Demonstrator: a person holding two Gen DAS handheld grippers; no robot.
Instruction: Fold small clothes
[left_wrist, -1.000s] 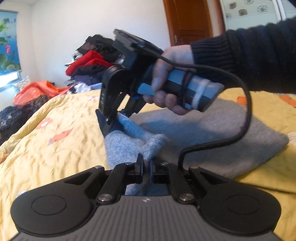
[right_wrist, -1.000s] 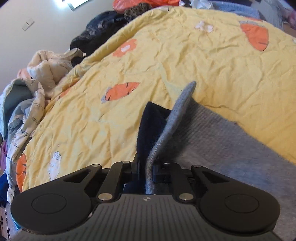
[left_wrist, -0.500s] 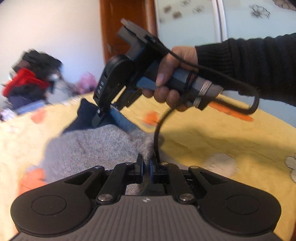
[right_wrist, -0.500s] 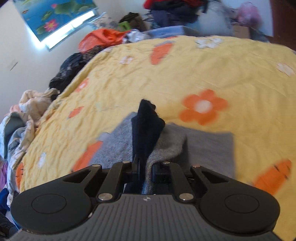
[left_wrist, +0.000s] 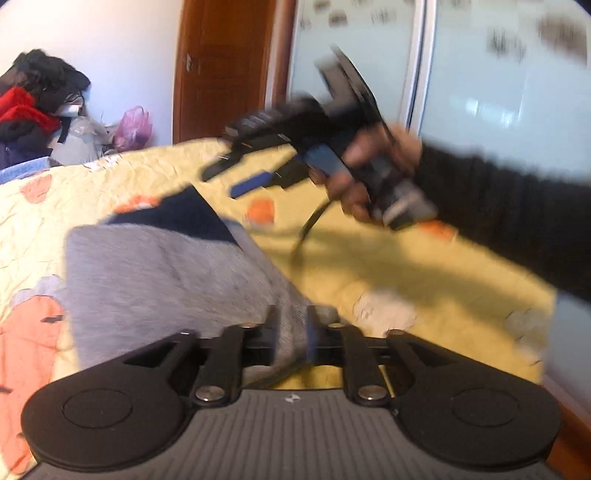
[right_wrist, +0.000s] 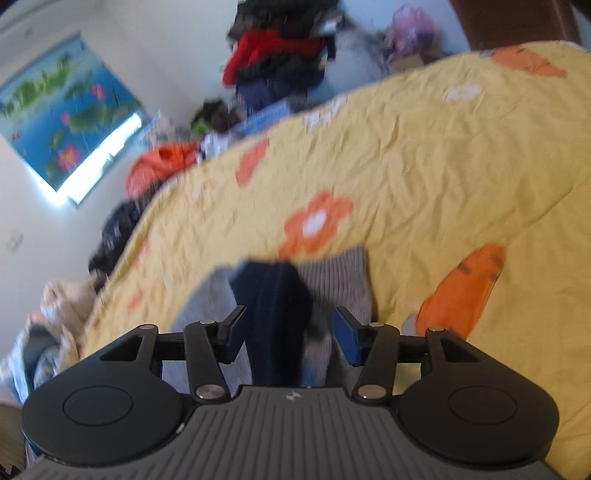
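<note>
grey garment (right_wrist: 332, 280) between open right claw (right_wrist: 291, 336)

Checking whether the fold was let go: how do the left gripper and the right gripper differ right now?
The left gripper has its jaws only slightly apart, with grey cloth between them; the right gripper stands clearly wider, its pads clear of the dark blue cloth. In the left view the right gripper hangs above the yellow bedspread; the left stays low at the cloth. Both have just been opening.
</note>
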